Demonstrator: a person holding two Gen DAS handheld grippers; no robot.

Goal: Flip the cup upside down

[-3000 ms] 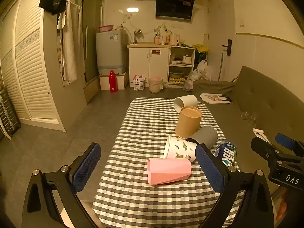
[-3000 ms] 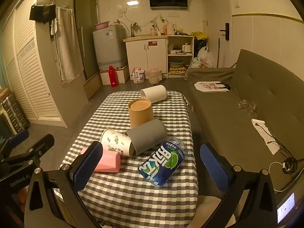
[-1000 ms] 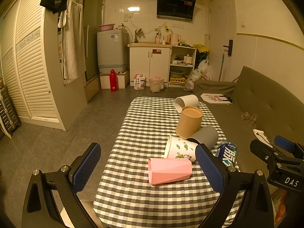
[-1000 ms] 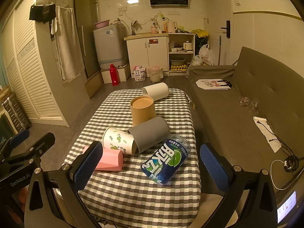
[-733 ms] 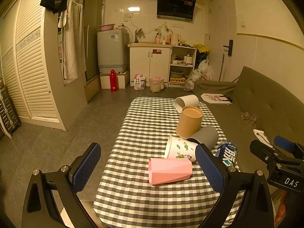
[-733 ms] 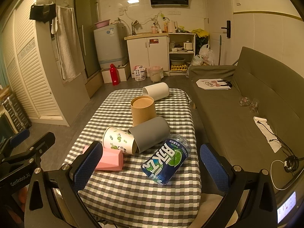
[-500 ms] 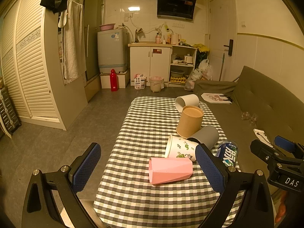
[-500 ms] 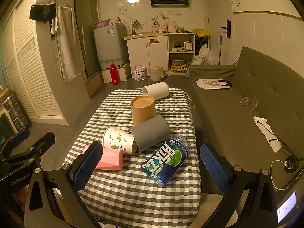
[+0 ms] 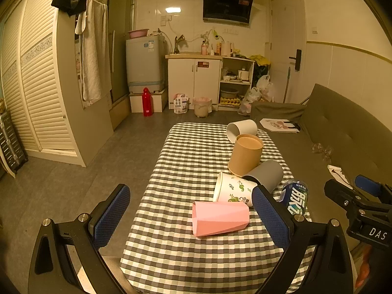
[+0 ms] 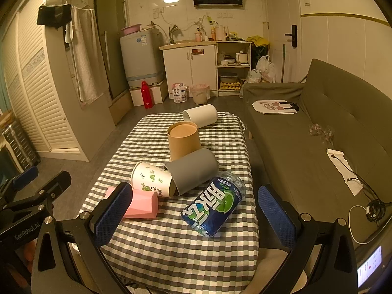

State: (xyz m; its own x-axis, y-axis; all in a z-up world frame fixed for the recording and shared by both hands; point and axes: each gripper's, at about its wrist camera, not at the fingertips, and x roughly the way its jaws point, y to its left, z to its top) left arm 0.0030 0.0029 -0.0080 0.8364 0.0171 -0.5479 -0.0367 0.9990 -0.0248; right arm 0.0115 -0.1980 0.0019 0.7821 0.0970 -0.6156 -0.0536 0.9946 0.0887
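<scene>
Cups: five; brown cup (image 9: 245,155) upright ahead, white cup (image 9: 241,130), grey cup (image 9: 265,175), patterned cup (image 9: 234,189), pink cup (image 9: 219,218) lying.
Can: one blue can (image 10: 214,206) between right gripper's (image 10: 196,214) fingers.
Grippers: left gripper (image 9: 191,216) and right wide open, empty.

Five cups sit on the checked table. The brown cup (image 10: 183,140) stands upright, mouth up. The white cup (image 10: 201,115), grey cup (image 10: 192,171), patterned cup (image 10: 152,179) and pink cup (image 9: 219,218) lie on their sides; grey touches patterned.
</scene>
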